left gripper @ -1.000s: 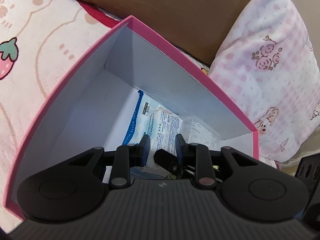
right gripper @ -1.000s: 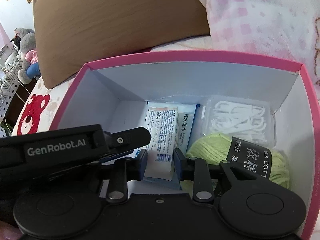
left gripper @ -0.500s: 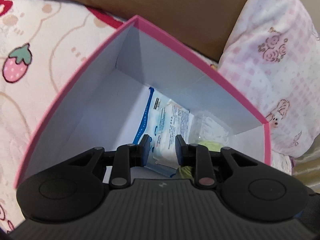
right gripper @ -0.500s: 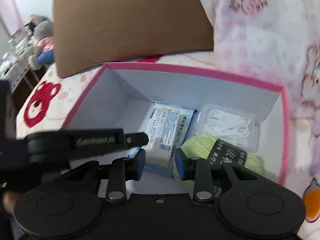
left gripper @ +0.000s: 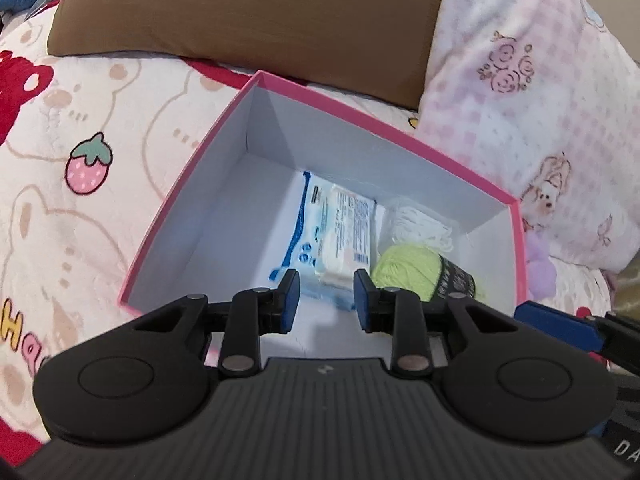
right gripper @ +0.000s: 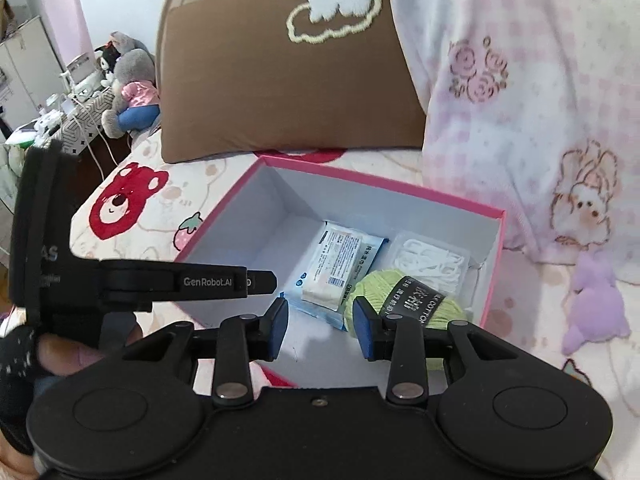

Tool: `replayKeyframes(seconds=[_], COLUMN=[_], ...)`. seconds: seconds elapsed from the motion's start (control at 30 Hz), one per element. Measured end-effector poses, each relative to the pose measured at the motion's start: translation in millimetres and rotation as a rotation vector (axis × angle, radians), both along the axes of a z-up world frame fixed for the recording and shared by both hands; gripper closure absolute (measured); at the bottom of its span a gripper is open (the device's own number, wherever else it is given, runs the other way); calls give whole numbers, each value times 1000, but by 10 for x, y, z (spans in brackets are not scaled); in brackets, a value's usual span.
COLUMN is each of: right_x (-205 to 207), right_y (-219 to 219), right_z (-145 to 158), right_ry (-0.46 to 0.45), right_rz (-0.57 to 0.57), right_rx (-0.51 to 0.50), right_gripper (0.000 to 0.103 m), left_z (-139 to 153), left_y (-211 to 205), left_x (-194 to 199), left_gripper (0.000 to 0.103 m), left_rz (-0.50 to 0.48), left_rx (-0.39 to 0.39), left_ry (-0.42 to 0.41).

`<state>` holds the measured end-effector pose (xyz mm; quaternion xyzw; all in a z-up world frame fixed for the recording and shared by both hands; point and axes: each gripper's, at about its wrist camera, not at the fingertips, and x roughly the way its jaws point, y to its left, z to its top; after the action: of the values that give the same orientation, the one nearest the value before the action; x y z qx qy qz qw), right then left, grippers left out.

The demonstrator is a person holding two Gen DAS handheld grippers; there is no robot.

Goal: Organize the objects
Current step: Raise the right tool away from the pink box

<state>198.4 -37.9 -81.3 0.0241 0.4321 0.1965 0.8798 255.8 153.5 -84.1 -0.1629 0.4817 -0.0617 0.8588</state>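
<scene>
A pink box (left gripper: 360, 120) (right gripper: 380, 178) with a white inside stands open on the bed. In its right half lie a blue and white wet wipes pack (left gripper: 336, 232) (right gripper: 340, 264), a clear case of white floss picks (left gripper: 420, 224) (right gripper: 436, 260) and a green yarn ball (left gripper: 408, 268) (right gripper: 372, 288) with a black band. My left gripper (left gripper: 326, 300) hovers above the box's near edge, its jaws opening with nothing between them. My right gripper (right gripper: 321, 326) hangs beside it above the same edge, jaws also opening and empty.
A brown pillow (right gripper: 280, 92) lies behind the box and a pink checked blanket (left gripper: 540, 120) is heaped at its right. A purple plush (right gripper: 596, 304) rests right of the box. The bedspread (left gripper: 80, 160) spreads left. Plush toys (right gripper: 128, 92) sit off the bed's far left.
Both grippers have risen and pulled back out of the box, so the whole box and more of the bed show. Their jaws stand a little wider.
</scene>
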Motion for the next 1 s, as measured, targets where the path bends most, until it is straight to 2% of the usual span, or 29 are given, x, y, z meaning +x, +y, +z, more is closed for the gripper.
replayKeyframes(seconds=[0.13,0.27,0.37,0.63,0.9,1.0], right_x=[-157,-294,-421,-752,-1047,-1190], right_y=[-33,-71,-98,-176,-204,-197], right_z=[110,235,354,582,704,751], right_ry=[-25,-34,-49,-58,-69,-101], right_rz=[18,44,63,50,67,116], right_rx=[-34,-56,-64,-125,-158,-186], right_gripper=[60,58,52,50,40,40], left_z=[165,326,524,856,1181,1232], left_y=[-62,-102,-126,-148,-187,-289], left_x=[-182,-310,-441,-812,-1139,-1299], left_gripper=[75,74,68,67,62,62], left_rz=[-28,-50,-57,-125,-157,-214], left_rx=[37,35,55,1,56,118], left_ry=[-4,18,-4,17,-38,-71])
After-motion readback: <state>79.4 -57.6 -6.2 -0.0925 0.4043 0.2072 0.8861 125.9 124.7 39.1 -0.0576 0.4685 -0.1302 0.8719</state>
